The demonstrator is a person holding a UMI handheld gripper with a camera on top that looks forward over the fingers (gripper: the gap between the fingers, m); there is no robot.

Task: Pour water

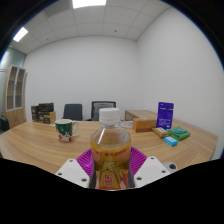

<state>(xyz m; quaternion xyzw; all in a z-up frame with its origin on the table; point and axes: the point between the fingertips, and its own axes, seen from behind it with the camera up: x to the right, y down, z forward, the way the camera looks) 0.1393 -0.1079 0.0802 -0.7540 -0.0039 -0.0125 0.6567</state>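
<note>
Amber-ish liquid in a clear bottle (110, 150) with a white cap, standing upright and clamped between the gripper (111, 165)'s purple pads, both fingers pressing its sides. Beyond it on the wooden table (35, 145) sits a mug (64, 129), green-patterned I think, well apart from the bottle.

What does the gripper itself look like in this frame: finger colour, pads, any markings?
Only the gripper fingers show. Each finger has a pale grey-white, angular outer shell, and a purple pad with a dotted texture on its inner face. No cables, labels or markings are visible, and no hand or sleeve appears.
</note>
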